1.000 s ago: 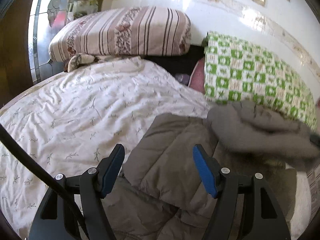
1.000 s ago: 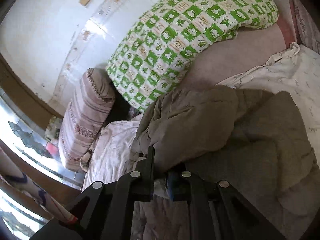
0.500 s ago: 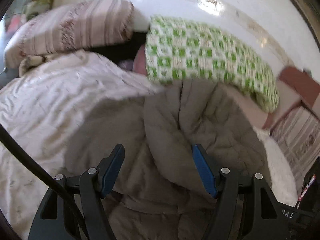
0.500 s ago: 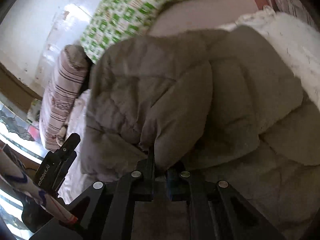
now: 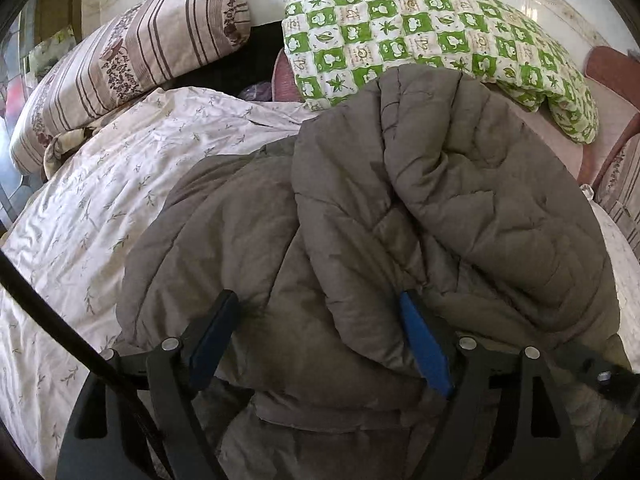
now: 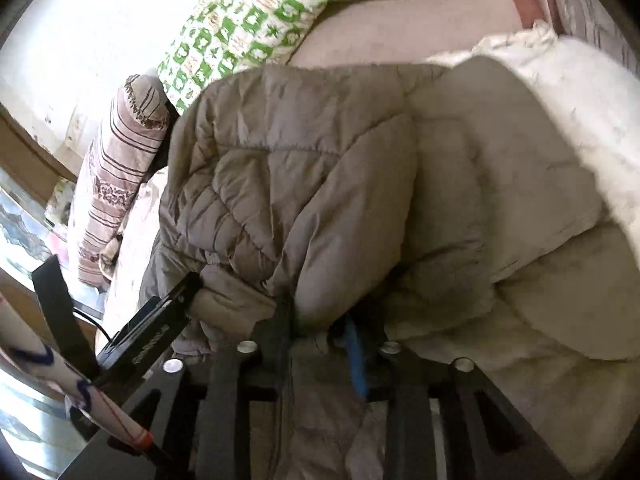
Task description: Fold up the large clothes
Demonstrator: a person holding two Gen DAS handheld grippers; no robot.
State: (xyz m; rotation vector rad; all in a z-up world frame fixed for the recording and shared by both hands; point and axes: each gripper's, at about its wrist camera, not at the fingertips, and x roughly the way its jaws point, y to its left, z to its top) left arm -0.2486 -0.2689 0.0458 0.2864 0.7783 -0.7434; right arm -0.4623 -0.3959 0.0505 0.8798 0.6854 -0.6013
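Right wrist view: since a second earlier I had carried the padded sleeve of the grey jacket (image 6: pixel 320 184) across and down onto its body, so one fold now lay on the bed (image 5: pixel 100 208), near the green checked pillow (image 5: pixel 420 32). My right gripper (image 6: pixel 320 320) was opening, the sleeve's end between its jaws, no longer pinched. My left gripper (image 5: pixel 320 312) was spreading wide, straddling the jacket's near folds without clamping them.
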